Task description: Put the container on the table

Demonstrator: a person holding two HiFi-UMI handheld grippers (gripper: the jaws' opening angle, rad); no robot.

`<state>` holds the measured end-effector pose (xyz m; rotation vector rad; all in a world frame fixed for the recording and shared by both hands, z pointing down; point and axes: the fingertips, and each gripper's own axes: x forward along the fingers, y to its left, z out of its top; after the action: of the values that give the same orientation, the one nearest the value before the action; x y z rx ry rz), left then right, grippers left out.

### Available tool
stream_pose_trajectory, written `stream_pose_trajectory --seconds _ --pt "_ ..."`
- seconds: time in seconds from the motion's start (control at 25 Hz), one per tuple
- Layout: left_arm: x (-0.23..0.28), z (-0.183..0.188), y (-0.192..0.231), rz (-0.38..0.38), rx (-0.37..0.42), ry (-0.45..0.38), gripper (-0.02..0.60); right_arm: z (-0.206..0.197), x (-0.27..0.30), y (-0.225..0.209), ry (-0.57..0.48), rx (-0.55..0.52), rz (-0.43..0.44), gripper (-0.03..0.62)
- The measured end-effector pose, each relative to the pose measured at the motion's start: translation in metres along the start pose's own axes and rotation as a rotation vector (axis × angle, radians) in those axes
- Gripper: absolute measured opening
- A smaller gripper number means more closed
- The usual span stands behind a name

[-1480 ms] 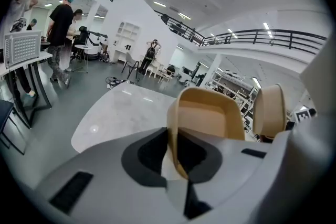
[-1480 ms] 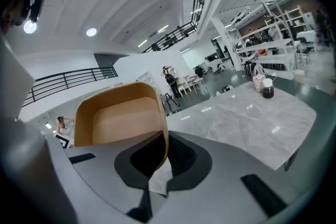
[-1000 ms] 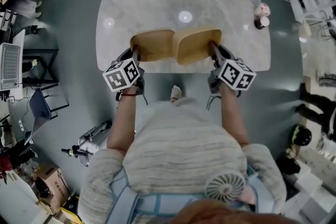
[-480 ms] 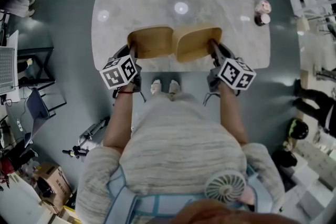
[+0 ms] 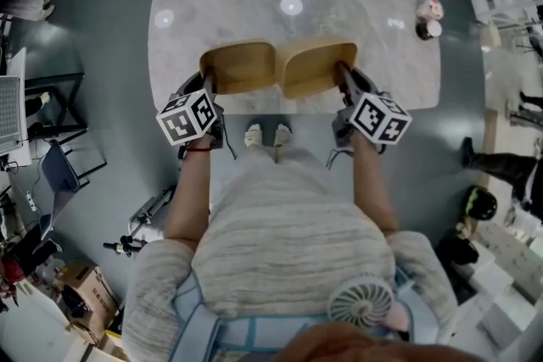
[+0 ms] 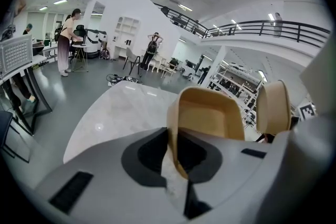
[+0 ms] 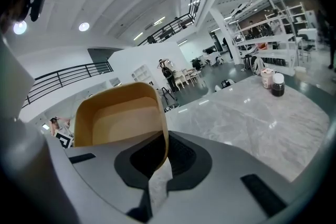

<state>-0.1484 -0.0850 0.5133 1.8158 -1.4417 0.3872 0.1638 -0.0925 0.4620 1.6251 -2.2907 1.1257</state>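
two tan containers held over the near table edge

since a second ago both grippers are sitting slightly further left in the head view, and two shoes (image 5: 253,135) are showing below the table edge where only one was showing.

in the head view the person's bare forearms are reaching forward side by side, with the left gripper (image 5: 207,82) and right gripper (image 5: 344,74) pointing away and downward. each is pinching the near wall of a tan, round-cornered tub. the left container (image 5: 240,66) and right container (image 5: 316,68) are hanging side by side over the near part of the pale marble table (image 5: 339,4), their edges meeting in this view. whether they are resting on it cannot be told.

in the left gripper view the jaws are clamping the thin wall of the left container (image 6: 210,113), which is showing an empty inside.

in the right gripper view the jaws are gripping the right container (image 7: 121,118) the same way, and two small jars (image 7: 273,82) are standing well across the table.
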Motion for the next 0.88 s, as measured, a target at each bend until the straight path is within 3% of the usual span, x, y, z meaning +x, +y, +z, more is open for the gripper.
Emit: stream_pose_trajectory --seconds 0.88 --pt "0.035 -0.020 0.035 0.041 -0.027 0.072 0.032 0.001 0.091 -0.025 0.072 0.033 -0.068 0.008"
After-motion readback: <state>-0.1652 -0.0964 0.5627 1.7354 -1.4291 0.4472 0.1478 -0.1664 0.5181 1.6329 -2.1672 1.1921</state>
